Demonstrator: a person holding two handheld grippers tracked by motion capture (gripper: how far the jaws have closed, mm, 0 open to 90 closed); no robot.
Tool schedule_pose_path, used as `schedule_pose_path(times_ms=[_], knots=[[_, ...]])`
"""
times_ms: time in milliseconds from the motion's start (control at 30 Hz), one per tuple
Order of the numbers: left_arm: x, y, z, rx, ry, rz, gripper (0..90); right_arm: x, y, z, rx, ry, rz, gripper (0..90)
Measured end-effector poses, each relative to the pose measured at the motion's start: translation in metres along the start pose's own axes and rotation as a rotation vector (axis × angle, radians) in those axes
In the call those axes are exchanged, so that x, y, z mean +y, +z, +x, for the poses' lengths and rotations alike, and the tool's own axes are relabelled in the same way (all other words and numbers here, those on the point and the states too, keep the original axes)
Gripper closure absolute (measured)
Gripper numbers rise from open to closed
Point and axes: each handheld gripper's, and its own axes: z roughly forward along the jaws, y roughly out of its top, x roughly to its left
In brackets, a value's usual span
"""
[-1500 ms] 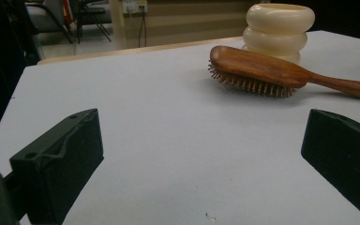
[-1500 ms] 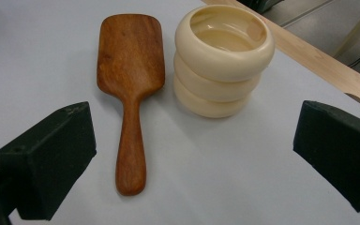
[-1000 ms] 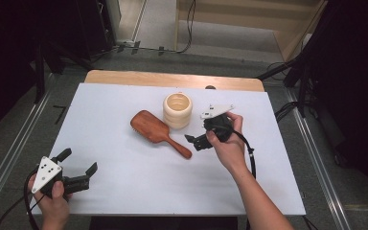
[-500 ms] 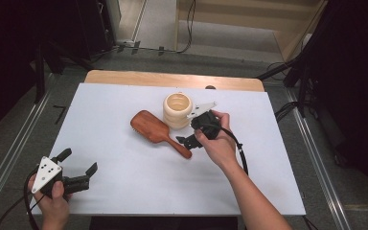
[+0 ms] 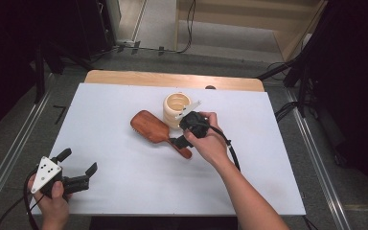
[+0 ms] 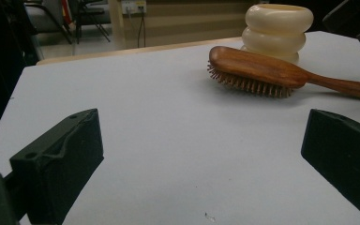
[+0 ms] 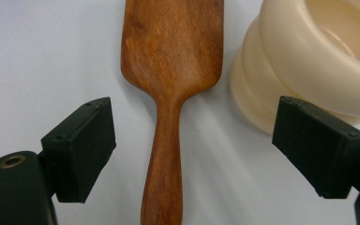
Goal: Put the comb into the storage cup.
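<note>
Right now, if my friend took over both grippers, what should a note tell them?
Right gripper: open, jaws either side of the hairbrush handle, not yet closed on it.
Left gripper: open, idle near the table's front left corner.
The hairbrush lies bristles down, next to the cream cup.
Done: the approach. Left: probably close on the handle and lift.

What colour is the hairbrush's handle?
The hairbrush handle is reddish-brown wood with a fine grain, best seen in the right gripper view.

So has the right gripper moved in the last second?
Yes. The right gripper has slid left past the cup, and now straddles the brush handle, jaws open.
</note>
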Motion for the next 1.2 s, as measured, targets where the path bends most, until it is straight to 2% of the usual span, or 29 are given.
schedule_pose_path(times_ms=[33, 133, 167, 300, 333, 400, 467, 600, 667, 700, 767, 1200], knots=[[0.0, 0.0, 0.0, 0.0, 0.0, -0.001, 0.0, 0.001, 0.005, 0.0, 0.016, -0.003, 0.011, 12.0], [0.0, 0.0, 0.0, -0.001, 0.0, -0.001, 0.0, 0.002, 0.009, 0.0, 0.023, -0.011, 0.032, 12.1], [0.0, 0.0, 0.0, 0.0, 0.0, -0.001, 0.0, 0.004, 0.014, 0.002, 0.052, -0.007, 0.053, 12.1], [0.0, 0.0, 0.0, -0.002, 0.0, -0.002, 0.0, 0.005, 0.02, 0.002, 0.078, 0.004, 0.074, 12.1], [0.0, 0.0, 0.0, -0.001, 0.0, -0.002, 0.0, 0.005, 0.022, 0.002, 0.088, 0.013, 0.078, 13.5], [0.0, 0.0, 0.0, -0.001, 0.0, -0.001, 0.0, 0.005, 0.026, 0.002, 0.074, 0.018, 0.088, 21.7], [0.0, 0.0, 0.0, -0.001, 0.0, -0.001, 0.0, 0.006, 0.029, 0.002, 0.096, 0.028, 0.089, 26.1], [0.0, 0.0, 0.0, -0.002, 0.0, 0.0, 0.0, 0.008, 0.034, 0.004, 0.079, 0.022, 0.111, 32.2], [0.0, 0.0, 0.0, -0.001, 0.0, 0.0, 0.0, 0.008, 0.037, 0.005, 0.078, 0.019, 0.118, 41.7], [0.0, 0.0, 0.0, -0.002, 0.0, 0.0, 0.0, 0.009, 0.038, 0.005, 0.083, 0.024, 0.121, 43.1], [0.0, 0.0, 0.0, -0.002, 0.0, 0.0, 0.0, 0.01, 0.043, 0.005, 0.069, 0.021, 0.164, 47.2], [0.0, 0.0, 0.0, -0.004, 0.002, 0.0, 0.0, 0.014, 0.059, 0.011, 0.044, 0.014, 0.245, 56.6]])
